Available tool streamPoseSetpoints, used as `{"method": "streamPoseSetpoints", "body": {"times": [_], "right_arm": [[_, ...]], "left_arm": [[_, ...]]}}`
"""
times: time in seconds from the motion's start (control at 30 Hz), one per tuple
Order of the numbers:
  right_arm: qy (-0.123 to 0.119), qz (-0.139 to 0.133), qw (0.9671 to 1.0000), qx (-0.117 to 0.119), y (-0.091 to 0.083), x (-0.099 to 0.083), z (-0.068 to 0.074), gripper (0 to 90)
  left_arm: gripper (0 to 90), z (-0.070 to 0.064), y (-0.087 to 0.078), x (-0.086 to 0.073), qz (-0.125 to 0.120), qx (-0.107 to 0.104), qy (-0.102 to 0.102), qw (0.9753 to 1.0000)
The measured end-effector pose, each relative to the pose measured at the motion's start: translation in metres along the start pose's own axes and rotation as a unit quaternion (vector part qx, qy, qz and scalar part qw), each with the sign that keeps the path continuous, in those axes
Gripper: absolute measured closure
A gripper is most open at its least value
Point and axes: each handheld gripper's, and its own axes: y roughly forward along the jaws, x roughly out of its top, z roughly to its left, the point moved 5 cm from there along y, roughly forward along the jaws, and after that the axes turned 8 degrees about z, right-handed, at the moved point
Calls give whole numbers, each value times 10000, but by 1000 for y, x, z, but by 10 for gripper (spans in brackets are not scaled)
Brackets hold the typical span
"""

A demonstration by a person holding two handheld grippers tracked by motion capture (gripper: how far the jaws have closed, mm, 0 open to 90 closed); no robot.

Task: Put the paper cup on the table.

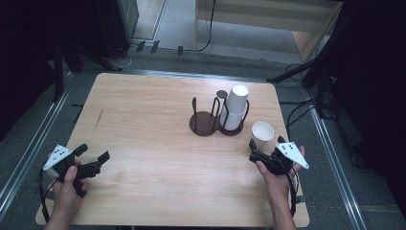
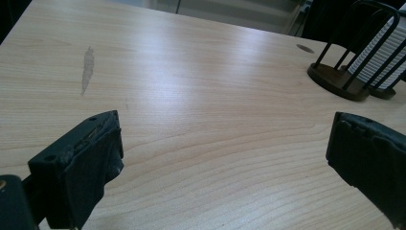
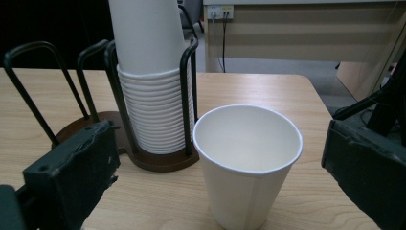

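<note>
Pale wood bench (image 1: pixel 158 143) occupies the middle of the high view, with dark floor and cabling around it. Right gripper (image 1: pixel 265 152) sits at the lower right of that frame, fingers spread wide and clamped on nothing. A single paper cup (image 1: pixel 262 133) stands upright just ahead of it; in the right gripper view the cup (image 3: pixel 249 163) sits between the two fingers, not touching either, and its interior is empty. Behind the cup, right of centre in the high view, stands a dark wire holder (image 1: pixel 216 120) with two round bays: the right bay carries a tilted stack of nested cups (image 1: pixel 234 109), the left bay (image 1: pixel 203 123) holds nothing. Left gripper (image 1: pixel 92 158) rests at the lower left, well apart from the cups, fingers apart over bare wood.

Judgement: the step in hand is the approach to the loose cup. The next move calls for advancing slightly and closing gently on the thin wall, since a hard squeeze may crush it or tip it.
</note>
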Motion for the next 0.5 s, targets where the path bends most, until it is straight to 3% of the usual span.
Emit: {"method": "streamPoseSetpoints", "body": {"times": [0.5], "right_arm": [[61,-172,9998,-25,-39,-3,-5,0]], "left_arm": [[0,-1,0,0,5,-3,21,10000]]}}
